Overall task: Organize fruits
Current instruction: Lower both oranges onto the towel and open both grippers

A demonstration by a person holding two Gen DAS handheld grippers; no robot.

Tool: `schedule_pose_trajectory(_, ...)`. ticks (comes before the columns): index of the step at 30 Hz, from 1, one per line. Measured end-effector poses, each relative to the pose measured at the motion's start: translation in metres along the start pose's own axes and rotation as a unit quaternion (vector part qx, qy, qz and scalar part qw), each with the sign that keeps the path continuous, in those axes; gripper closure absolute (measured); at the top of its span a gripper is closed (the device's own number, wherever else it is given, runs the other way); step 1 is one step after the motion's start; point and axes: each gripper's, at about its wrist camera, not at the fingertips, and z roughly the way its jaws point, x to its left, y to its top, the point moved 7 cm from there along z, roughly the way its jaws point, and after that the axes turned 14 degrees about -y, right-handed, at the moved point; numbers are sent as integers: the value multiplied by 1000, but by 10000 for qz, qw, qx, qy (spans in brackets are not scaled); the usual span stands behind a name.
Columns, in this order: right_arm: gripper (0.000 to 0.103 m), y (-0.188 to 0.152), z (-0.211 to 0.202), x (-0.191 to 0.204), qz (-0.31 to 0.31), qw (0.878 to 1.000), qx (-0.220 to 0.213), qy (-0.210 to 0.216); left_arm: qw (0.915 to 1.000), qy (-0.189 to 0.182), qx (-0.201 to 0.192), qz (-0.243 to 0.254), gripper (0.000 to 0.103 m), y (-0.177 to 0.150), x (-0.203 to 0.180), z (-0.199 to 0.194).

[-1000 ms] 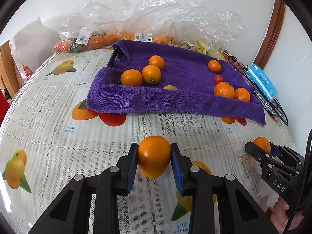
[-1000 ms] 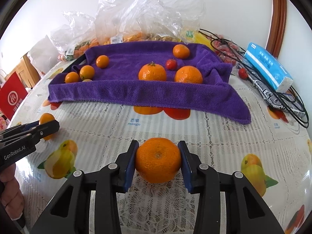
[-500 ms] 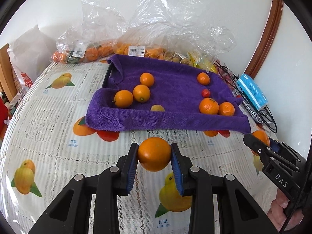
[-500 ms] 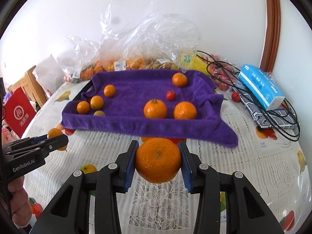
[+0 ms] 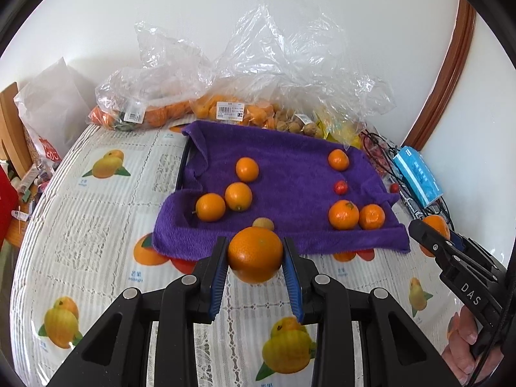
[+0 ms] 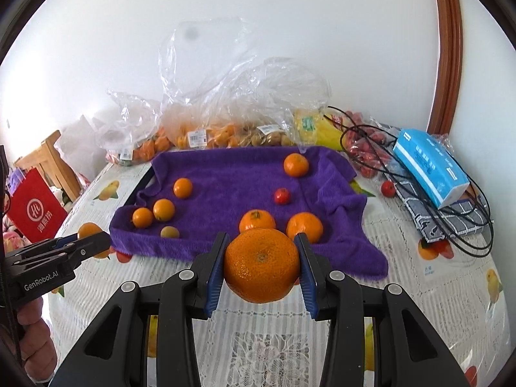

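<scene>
Above tablecloth (image 5: 96,225), L tongs (image 5: 254,256) pinching smooth orange (image 5: 254,254), R tongs (image 6: 262,266) pinching mandarin (image 6: 262,264)

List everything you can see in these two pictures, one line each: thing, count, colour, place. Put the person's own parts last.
towel: one, purple, spread over a tray mid-table
loose oranges: six, orange, three on each side of the towel
small red fruit: one, on the towel's right half
small yellowish fruit: one, near the towel's front edge
plastic bags of fruit: several, clear, behind the towel by the wall
tissue pack: one, blue, right side
cables: black, right side
tablecloth: one, white lace with fruit prints
left gripper: black, fingers shut on a smooth orange
right gripper: black, fingers shut on a dimpled orange
</scene>
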Motion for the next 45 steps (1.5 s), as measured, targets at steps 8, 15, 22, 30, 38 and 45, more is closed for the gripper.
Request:
schedule_pose_trajectory(8, 62, 21, 3, -1, 61, 9999, -79, 17, 10000, 22, -48, 46, 72, 25, -5, 3)
schedule_pose_trajectory(15, 62, 35, 12, -9, 113, 9998, -118, -109, 9999, -41, -53, 100, 72, 43, -7, 13)
schedule_pose_trajectory(22, 62, 49, 20, -11, 122, 9996, -193, -190, 9999, -20, -60, 117, 72, 55, -6, 20)
schedule_pose_trajectory(30, 62, 60, 31, -8, 123, 9997, -193, -87, 9998, 129, -97, 70, 72, 64, 0, 21)
schedule_pose_trajectory(38, 62, 71, 44, -5, 104, 9997, -213, -62, 9997, 212, -137, 41, 72, 73, 9, 24)
schedule_pose_trajectory(45, 62, 78, 54, 1, 84, 9997, -211, -64, 9996, 235, -144, 31, 72, 79, 17, 30)
